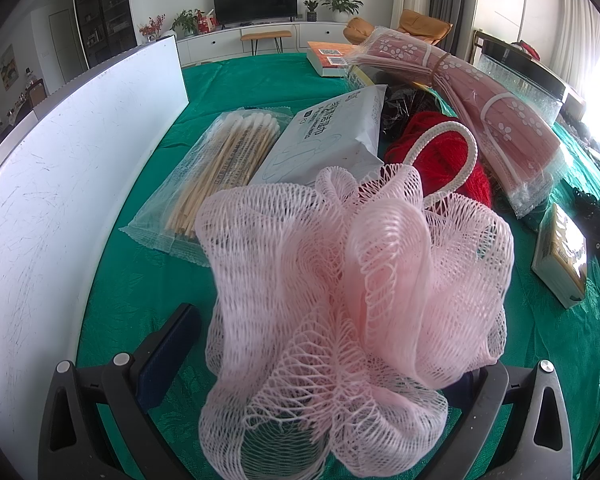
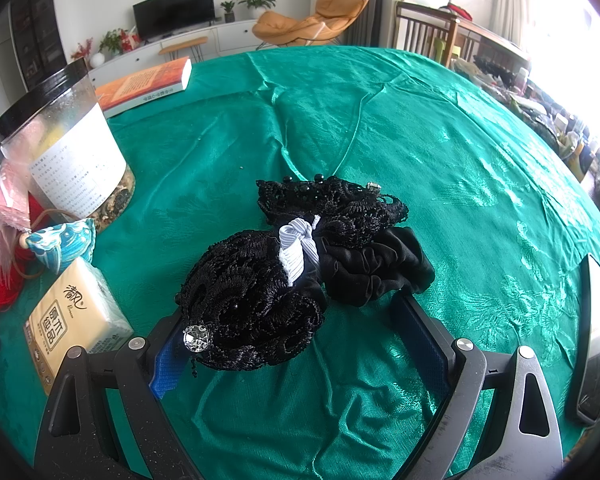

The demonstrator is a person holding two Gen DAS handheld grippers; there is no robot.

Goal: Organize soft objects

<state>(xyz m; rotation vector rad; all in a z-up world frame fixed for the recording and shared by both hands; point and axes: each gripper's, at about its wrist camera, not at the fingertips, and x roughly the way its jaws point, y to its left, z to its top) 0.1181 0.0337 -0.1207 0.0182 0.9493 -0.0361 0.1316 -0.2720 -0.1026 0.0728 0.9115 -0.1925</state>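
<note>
A pink mesh bath pouf (image 1: 352, 304) fills the near middle of the left wrist view, with its white cord loop (image 1: 444, 148) lying toward the red yarn (image 1: 432, 152). My left gripper (image 1: 328, 344) stands open around it; a gap shows by the left finger (image 1: 172, 344), and the right pad is hidden behind the mesh. In the right wrist view, a black lace hair bow (image 2: 260, 292) with a rhinestone (image 2: 196, 337) and a white ribbon lies beside a black scrunchie (image 2: 380, 268). My right gripper (image 2: 288, 312) is open, and the lace overlaps its left pad.
On the green tablecloth (image 1: 260, 80) lie a cotton swab pack (image 1: 224, 168), a wipes pack (image 1: 328, 136), a pink mask pack (image 1: 496, 120), a tissue pack (image 2: 76, 320), a blue pouch (image 2: 64, 248), a clear jar (image 2: 72, 152) and a book (image 2: 148, 84). A white board (image 1: 60, 184) stands at the left.
</note>
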